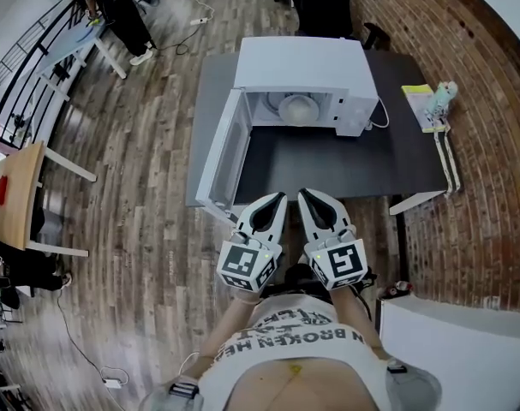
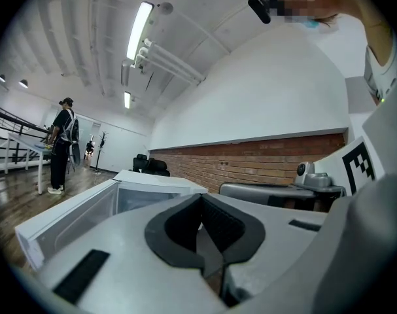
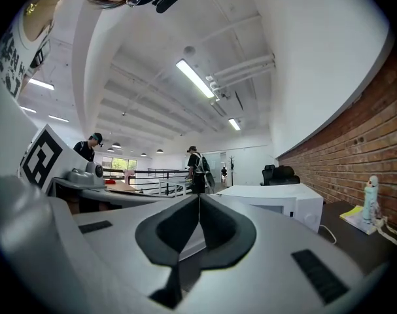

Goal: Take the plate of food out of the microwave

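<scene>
A white microwave (image 1: pixel 302 80) stands on a dark table (image 1: pixel 328 161), its door (image 1: pixel 221 157) swung open to the left. Inside sits a pale plate of food (image 1: pixel 298 108). My left gripper (image 1: pixel 272 200) and right gripper (image 1: pixel 309 198) are side by side at the table's near edge, pointing level at the microwave, well short of it. Both are shut with nothing between the jaws. In the left gripper view the closed jaws (image 2: pixel 199 198) face the open door (image 2: pixel 74 218). The right gripper view shows its shut jaws (image 3: pixel 199 200) and the microwave (image 3: pixel 283 200) beyond.
A yellow packet and a small bottle (image 1: pixel 433 103) lie at the table's right end by the brick wall. A white counter (image 1: pixel 457 341) is at the lower right. A wooden table (image 1: pixel 20 195) stands far left, with people (image 3: pixel 195 169) standing far off.
</scene>
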Motion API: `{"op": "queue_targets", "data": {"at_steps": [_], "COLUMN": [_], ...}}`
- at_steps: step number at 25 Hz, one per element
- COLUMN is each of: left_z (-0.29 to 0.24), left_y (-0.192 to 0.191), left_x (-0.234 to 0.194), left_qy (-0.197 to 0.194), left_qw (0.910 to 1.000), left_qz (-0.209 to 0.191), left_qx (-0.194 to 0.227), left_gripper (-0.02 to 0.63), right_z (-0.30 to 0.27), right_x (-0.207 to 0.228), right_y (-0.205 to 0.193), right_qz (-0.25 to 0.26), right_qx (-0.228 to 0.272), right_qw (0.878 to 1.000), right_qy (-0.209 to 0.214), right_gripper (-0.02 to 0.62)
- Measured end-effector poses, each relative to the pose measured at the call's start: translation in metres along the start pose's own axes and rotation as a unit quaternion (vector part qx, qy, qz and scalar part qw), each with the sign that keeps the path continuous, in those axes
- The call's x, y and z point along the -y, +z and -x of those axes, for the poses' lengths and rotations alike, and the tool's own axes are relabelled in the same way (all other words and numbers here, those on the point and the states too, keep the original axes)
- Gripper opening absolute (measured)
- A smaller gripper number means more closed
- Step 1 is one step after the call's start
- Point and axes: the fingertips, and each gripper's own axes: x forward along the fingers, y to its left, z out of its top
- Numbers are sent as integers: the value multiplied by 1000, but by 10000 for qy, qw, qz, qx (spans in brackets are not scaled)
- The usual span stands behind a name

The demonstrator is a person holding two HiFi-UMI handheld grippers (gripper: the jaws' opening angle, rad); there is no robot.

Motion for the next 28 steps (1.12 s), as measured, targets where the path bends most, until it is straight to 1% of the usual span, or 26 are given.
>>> {"op": "queue_targets", "data": {"at_steps": [4, 7, 13, 19, 23, 28], "left_z": [-38, -62, -85, -97, -114, -149], "left_y": [3, 2, -4, -10, -11, -9], "left_x": [4, 6, 7, -7, -17, -34], "left_qy": [81, 160, 371, 566, 446, 127], "left_qw": [10000, 9999, 9992, 9981, 9985, 9992], "left_qz": [9, 13, 144, 240, 300, 366], "left_qx": [17, 43, 38, -52, -116, -129], "left_gripper": [6, 7, 6, 6, 6, 6], "right_z": [-7, -14, -25, -38, -49, -70], "right_x": [42, 63, 86, 101, 110, 134], "right_y": [1, -2, -9, -11, -16, -22], "right_qz": [-9, 10, -4, -21, -81, -68], "right_qx": [13, 23, -15, -36, -62, -133], "right_qw": [10000, 9999, 9993, 9991, 9994, 9999], "right_qy": [-14, 116, 365, 415, 322, 12], "right_gripper": [8, 8, 8, 8, 8, 8]}}
